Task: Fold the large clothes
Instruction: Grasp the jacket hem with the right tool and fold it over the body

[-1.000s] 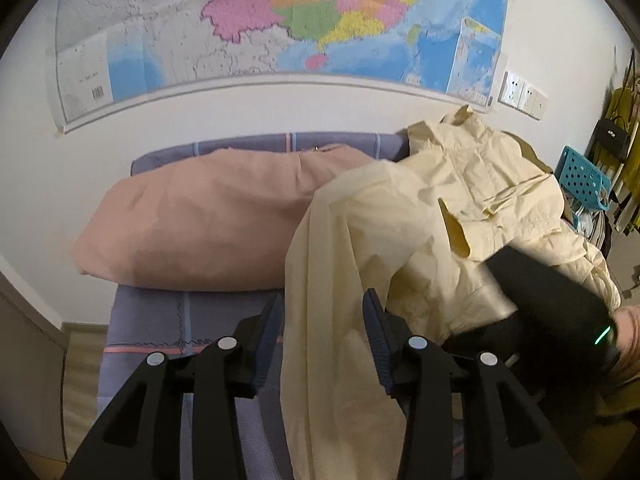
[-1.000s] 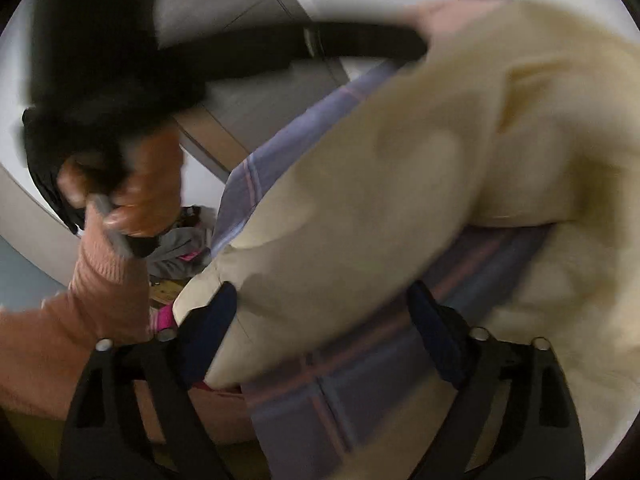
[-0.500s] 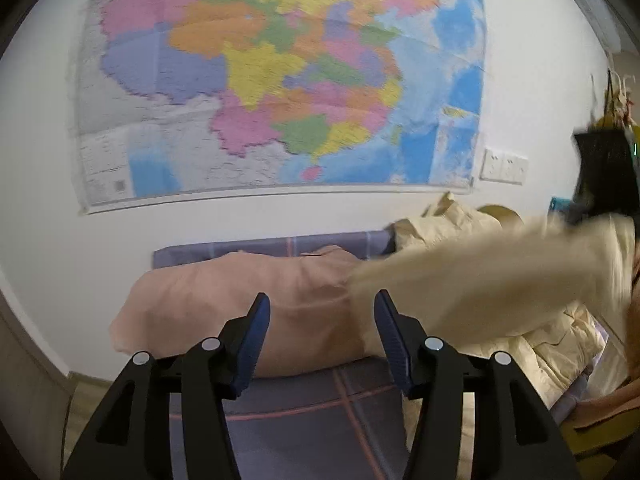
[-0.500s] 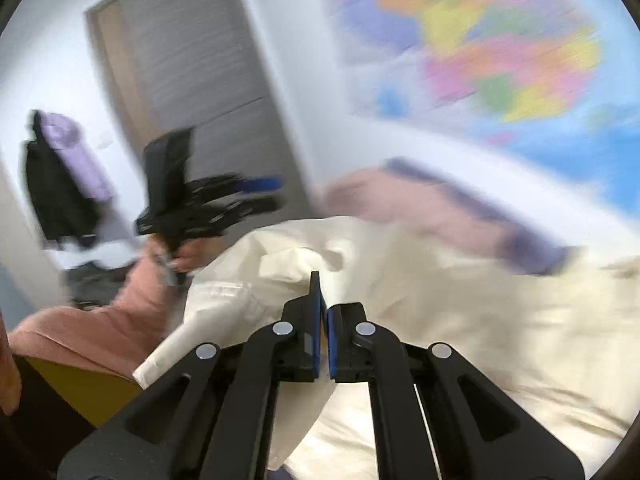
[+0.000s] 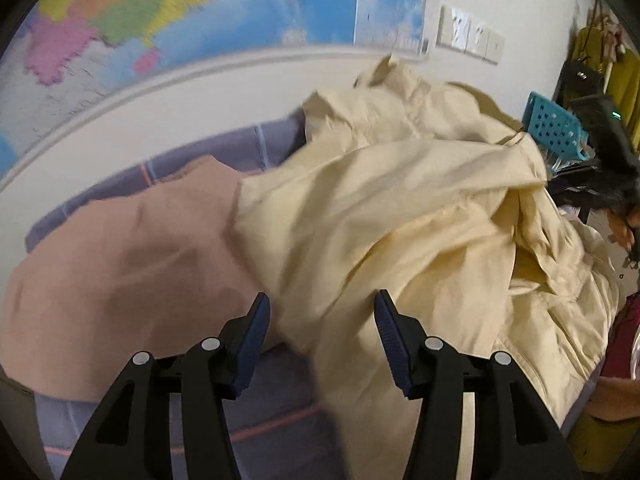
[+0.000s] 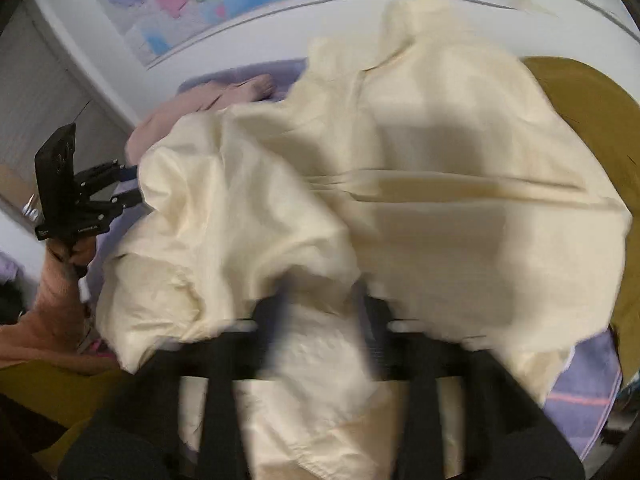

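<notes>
Cream garment [image 5: 400, 216] sits in a crumpled heap on the bed [image 5: 256, 420], spread over the purple plaid sheet and overlapping the right end of the pink pillow [image 5: 120, 264]. One fold rides up against the wall under the map [image 5: 200, 12].

My left gripper [image 5: 322, 336]: fingers apart, about half spread, nothing pinched. A hanging flap of the garment lies beyond the gap, but neither blue pad [image 5: 256, 332] presses on it. It points down at the pillow-garment edge.

My right gripper [image 6: 320, 312]: its own view is badly motion-blurred, so fingertip detail is mush. The jaws have just been opening and now stand wide. Cloth is bunched between and over them; I think it's loose rather than clamped, but the blur makes that soft. In the left view this gripper [image 5: 600, 152] shows as a dark shape at the far right edge of the heap, my hand [image 5: 624, 228] below it.

From the right view, the left gripper [image 6: 104, 196] is at the left side of the heap, just beside the cloth edge, held up in my left hand [image 6: 68, 256], with a pink sleeve [image 6: 48, 320] below.

An olive-brown cloth [image 6: 592, 120] lies under the garment's right side. A teal perforated basket [image 5: 556, 128] stands behind the heap near the hanging clothes [image 5: 616, 72].
</notes>
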### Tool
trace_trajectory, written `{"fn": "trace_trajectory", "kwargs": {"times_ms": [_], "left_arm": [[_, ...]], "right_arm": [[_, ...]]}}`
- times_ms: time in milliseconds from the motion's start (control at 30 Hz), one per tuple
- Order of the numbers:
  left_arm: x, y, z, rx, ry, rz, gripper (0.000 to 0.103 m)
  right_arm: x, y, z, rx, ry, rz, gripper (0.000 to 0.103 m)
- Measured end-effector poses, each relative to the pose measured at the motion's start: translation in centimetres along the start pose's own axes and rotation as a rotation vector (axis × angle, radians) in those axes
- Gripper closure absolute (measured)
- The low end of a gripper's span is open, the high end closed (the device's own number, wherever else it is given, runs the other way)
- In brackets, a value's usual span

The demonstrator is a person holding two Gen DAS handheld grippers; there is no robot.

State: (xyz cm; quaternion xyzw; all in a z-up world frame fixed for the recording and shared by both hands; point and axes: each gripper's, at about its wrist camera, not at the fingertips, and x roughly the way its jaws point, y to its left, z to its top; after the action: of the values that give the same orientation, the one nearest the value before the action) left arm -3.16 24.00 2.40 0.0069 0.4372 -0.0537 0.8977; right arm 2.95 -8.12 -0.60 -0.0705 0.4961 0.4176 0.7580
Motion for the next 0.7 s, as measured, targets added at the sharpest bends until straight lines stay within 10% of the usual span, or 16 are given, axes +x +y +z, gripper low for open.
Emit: {"fn": "trace_trajectory", "kwargs": {"times_ms": [167,367,433,533,600,700], "left_arm": [[1.5,0.4,1.1,-0.021,0.018,-0.012,0.051],[2.3,0.1,2.9,-0.039,-0.007,-0.004,0.051],[2.4,-0.1,3.1,-0.037,-0.007,-0.002,0.051],[2.4,-0.5,3.0,-0.025,-0.003,0.010,0.051],[2.2,-0.6,2.8,-0.020,0.001,0.019,0.051],[2.2,-0.8,2.6,-0.008,-0.006,0.011,0.045]], "right_arm": [[-4.7,-0.2,-3.2,0.028,-0.171,0.056,0.018],[-2.5,5.5,-6.4,-0.197,-0.100,-0.063,0.015],[-1.0,5.8,-7.2,-0.232,-0.045,-0.129,0.052],[-2.8,3.9,-6.5,-0.125,-0.052,0.039,0.094],[-7.2,1.5,-5.4,-0.010,-0.184,0.212,0.094],[-12.0,-2.8,-4.3,0.126,-0.327,0.243,0.098]]}}
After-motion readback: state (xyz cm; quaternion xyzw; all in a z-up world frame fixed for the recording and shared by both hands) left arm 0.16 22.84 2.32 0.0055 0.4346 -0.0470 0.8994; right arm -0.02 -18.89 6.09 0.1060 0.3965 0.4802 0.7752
